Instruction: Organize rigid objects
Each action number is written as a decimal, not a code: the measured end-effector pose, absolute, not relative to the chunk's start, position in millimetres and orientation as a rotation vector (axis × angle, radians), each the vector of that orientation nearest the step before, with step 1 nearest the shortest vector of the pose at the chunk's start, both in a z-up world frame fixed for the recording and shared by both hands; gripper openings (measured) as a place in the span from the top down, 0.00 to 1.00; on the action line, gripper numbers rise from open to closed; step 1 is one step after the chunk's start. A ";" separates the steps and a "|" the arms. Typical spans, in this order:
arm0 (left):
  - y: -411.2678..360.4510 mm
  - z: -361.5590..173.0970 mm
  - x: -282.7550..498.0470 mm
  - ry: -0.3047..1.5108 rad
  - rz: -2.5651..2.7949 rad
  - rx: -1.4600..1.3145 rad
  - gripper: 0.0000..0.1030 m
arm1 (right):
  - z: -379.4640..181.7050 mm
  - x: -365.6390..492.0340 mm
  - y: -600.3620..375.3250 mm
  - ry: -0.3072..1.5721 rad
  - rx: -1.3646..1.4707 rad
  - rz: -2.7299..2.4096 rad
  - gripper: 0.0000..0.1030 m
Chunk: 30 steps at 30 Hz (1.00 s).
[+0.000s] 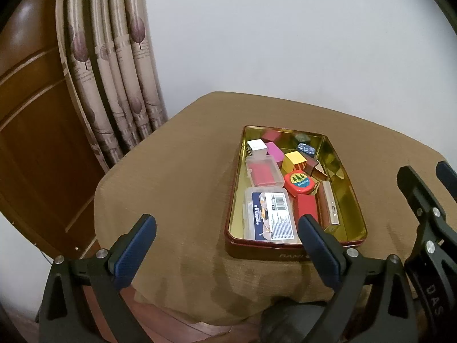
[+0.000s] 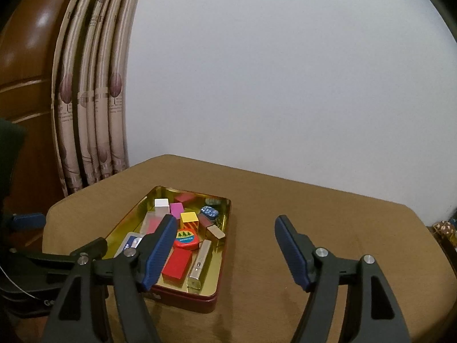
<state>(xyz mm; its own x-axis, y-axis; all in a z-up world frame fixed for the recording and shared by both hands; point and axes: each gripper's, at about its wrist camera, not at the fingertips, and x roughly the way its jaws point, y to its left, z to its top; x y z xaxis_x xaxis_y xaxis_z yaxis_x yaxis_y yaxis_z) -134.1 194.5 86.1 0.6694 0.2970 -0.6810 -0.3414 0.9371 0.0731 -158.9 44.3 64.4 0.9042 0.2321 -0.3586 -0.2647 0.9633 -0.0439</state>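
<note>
A brown-clothed table stands against a white wall. The gold tin of small objects sits mid-table, its long axis running away from both claws. The left claw and right claw hover spread and empty; the left seems nearer.

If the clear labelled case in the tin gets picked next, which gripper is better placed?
Left, probably. The left gripper is open, and the case lies at the tin's near-left corner beside its right finger. The right gripper, also open, opens mostly over bare tablecloth right of the tin.
</note>
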 end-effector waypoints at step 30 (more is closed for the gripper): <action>200.1 85.9 -126.0 0.759 0.338 -0.046 0.03 | 62.7 -147.2 50.8 0.368 -0.083 0.259 0.29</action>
